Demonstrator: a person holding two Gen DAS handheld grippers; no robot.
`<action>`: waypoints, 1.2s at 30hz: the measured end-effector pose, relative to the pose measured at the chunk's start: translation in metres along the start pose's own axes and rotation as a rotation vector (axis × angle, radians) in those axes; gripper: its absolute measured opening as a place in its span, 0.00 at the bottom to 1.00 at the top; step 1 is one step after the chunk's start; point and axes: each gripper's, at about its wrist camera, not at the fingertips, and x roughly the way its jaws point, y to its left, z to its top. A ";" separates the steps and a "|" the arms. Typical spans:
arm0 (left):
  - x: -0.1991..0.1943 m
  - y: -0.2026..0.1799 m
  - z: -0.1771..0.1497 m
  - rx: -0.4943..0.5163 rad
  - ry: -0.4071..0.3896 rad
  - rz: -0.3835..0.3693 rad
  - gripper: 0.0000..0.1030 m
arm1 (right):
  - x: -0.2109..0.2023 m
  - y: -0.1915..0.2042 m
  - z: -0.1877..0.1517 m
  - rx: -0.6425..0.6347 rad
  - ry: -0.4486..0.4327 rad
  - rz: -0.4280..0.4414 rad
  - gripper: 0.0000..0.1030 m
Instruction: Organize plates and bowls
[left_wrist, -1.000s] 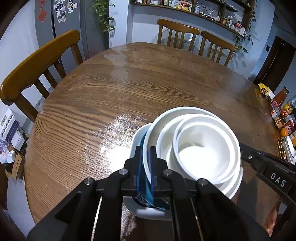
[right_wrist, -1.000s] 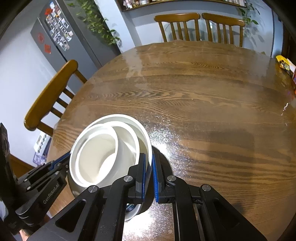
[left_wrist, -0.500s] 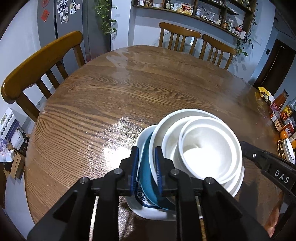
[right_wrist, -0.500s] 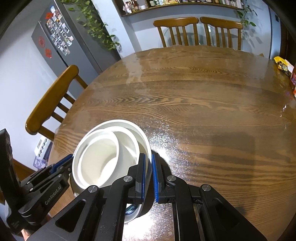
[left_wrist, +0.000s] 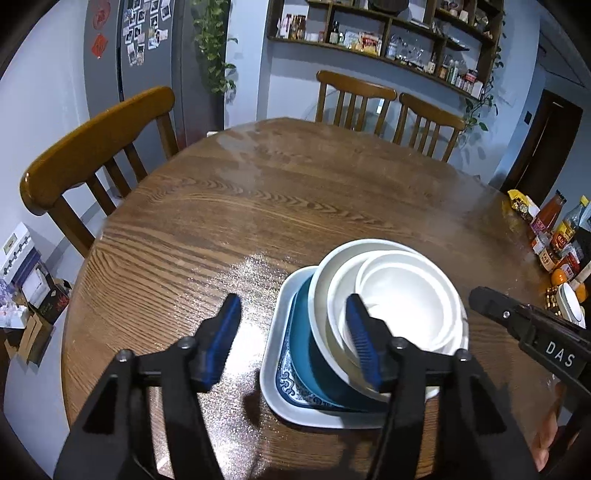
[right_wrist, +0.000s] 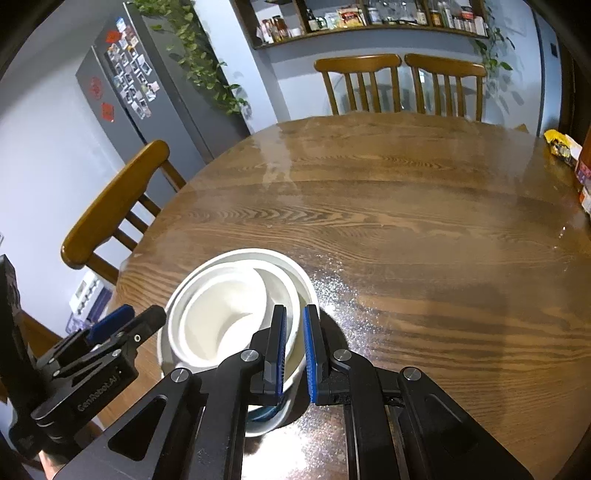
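A stack of dishes sits on the round wooden table (left_wrist: 258, 206): a white rectangular plate (left_wrist: 280, 332) with a blue patterned centre, a teal bowl (left_wrist: 306, 354) on it, and nested white bowls (left_wrist: 402, 306) leaning on top. My left gripper (left_wrist: 295, 332) is open, lifted back above the stack's left side and holding nothing. My right gripper (right_wrist: 294, 347) has its jaws a narrow gap apart around the right rim of the large white bowl (right_wrist: 295, 280). The right gripper also shows in the left wrist view (left_wrist: 532, 332).
Wooden chairs stand at the left (left_wrist: 96, 147) and far side (left_wrist: 391, 103) of the table. Sauce bottles and snacks (left_wrist: 554, 236) crowd the right edge. A grey fridge (right_wrist: 147, 92) and wall shelves are behind.
My left gripper has opened wide, let go of the stack's left rim and pulled back and up. My right gripper's jaws have parted slightly at the bowl rim.
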 end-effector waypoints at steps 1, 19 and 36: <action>-0.003 0.000 0.000 0.001 -0.010 0.001 0.65 | -0.002 0.000 -0.001 0.000 -0.003 0.001 0.10; -0.035 -0.003 -0.029 0.052 -0.075 0.006 0.89 | -0.036 0.010 -0.042 -0.134 -0.030 -0.015 0.62; -0.045 -0.011 -0.048 0.130 -0.095 -0.019 0.99 | -0.047 0.002 -0.075 -0.187 -0.029 0.017 0.71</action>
